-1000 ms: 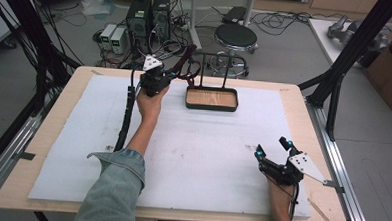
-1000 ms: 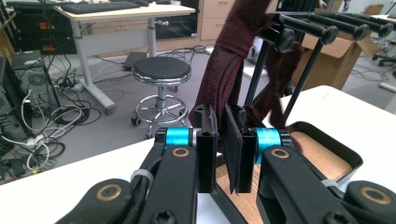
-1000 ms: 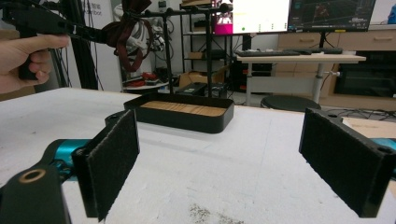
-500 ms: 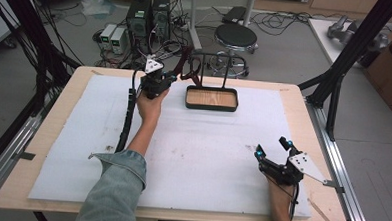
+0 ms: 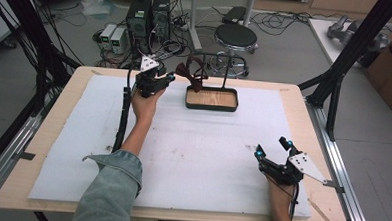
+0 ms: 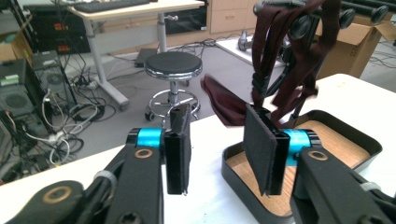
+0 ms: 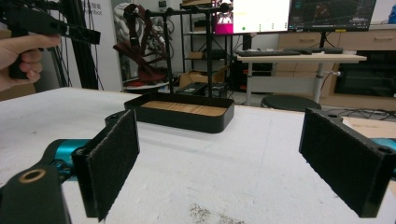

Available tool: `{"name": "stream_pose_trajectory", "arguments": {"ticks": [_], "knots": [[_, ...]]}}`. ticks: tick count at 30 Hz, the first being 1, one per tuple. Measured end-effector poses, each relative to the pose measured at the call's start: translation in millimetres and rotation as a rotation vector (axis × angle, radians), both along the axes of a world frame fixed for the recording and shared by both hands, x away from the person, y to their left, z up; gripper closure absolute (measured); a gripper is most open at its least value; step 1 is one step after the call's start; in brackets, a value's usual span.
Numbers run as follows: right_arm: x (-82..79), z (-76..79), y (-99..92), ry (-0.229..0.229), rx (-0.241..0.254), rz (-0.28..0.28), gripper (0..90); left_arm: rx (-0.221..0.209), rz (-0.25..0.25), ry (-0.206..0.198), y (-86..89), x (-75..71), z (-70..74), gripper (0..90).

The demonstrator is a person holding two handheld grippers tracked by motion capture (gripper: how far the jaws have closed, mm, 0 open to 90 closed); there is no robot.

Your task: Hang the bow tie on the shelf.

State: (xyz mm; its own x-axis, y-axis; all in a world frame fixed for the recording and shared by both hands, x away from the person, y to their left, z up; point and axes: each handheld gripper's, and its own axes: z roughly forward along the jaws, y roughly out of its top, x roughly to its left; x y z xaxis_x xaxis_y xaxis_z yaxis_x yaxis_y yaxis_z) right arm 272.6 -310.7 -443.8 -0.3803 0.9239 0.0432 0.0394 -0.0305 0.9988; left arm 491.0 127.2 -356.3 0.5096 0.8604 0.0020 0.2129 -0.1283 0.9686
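White foam mat (image 5: pixel 192 155) bare; black tray (image 5: pixel 211 98) at far edge with dark red strap (image 5: pixel 193 75) draped on its rack; left gripper (image 5: pixel 168 79) jaws apart beside strap, right gripper (image 5: pixel 272 149) wide at near-right corner; snagging strap could tip rack.

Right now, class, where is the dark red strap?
In the high view, the dark red strap hangs from the black stand at the table's far edge, above the tray, just right of the left tool.

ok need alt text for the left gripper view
The left gripper, jaws open, faces a dark red strap hanging from a black stand over a wood-lined black tray on a white table; a round stool stands behind.
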Motion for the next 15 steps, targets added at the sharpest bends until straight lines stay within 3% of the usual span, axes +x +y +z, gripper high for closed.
{"name": "stream_pose_trajectory", "arguments": {"ticks": [9,15], "knots": [[0.0,0.0,0.0,0.001,0.001,-0.001,11.4,0.007,-0.050,-0.010,21.0,-11.8,15.0,51.3],[0.0,0.0,0.1,0.000,-0.001,-0.001,11.4,0.010,-0.078,-0.035,41.7,-27.1,26.0,50.6]]}}
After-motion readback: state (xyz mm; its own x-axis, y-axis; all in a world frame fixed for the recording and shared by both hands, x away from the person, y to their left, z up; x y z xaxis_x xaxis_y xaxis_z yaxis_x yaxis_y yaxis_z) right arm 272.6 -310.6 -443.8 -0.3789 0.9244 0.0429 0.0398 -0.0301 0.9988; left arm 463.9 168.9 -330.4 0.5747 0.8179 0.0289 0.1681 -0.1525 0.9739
